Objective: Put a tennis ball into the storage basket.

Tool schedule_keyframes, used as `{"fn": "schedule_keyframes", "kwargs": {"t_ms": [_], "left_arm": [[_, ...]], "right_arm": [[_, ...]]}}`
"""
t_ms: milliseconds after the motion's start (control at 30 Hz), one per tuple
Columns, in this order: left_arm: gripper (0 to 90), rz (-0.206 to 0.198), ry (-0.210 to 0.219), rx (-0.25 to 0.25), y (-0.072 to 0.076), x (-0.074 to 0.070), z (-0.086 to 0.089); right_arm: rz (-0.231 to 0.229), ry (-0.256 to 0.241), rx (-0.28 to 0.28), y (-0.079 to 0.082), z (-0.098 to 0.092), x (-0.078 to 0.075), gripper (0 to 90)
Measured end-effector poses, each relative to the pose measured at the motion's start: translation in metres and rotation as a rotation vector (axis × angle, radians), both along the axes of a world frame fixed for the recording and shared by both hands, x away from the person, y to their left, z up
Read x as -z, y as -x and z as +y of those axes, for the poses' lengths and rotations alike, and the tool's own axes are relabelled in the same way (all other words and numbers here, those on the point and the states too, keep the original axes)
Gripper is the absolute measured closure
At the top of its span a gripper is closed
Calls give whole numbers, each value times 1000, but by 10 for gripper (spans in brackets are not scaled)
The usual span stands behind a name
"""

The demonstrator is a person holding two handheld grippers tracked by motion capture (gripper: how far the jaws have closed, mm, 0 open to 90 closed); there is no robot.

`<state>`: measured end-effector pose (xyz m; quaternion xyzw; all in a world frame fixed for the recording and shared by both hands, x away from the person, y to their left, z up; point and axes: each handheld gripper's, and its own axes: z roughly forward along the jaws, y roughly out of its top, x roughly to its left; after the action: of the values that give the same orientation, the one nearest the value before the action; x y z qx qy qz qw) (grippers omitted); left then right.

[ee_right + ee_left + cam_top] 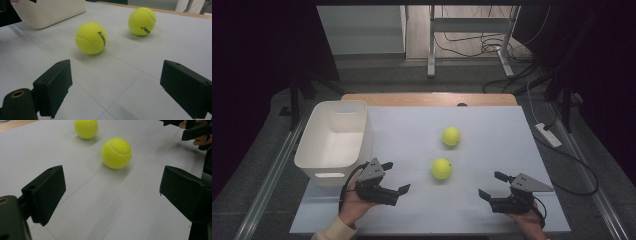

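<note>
White bin point(334, 140) sits far left, then the left gripper point(395, 177) gaping wide with nothing in it, the near tennis ball point(441, 168) and far tennis ball point(451, 136) mid-table, probably not touching, then the right gripper point(493, 186), equally wide and empty.

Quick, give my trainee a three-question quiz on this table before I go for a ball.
1. True or false: the left tongs are shut on a ball.
2. Which ball lies closer to both tongs: A) the near tennis ball or B) the far tennis ball?
3. Fill in: the white bin stands at the table's ___ side in the high view.

Key: 1 false, both left and right tongs are open; 2 A; 3 left.
</note>
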<state>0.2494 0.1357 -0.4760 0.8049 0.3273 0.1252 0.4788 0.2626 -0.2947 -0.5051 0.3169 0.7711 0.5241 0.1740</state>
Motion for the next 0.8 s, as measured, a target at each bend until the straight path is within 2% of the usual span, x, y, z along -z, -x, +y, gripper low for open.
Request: {"fn": "schedule_keyframes", "kwargs": {"t_ms": [367, 800], "left_arm": [[72, 12, -19, 47, -13, -3, -21], [67, 31, -28, 68, -26, -2, -33]], "right_arm": [[-4, -3, 1, 0, 0, 0, 104], [-4, -6, 0, 0, 1, 0, 104]]}}
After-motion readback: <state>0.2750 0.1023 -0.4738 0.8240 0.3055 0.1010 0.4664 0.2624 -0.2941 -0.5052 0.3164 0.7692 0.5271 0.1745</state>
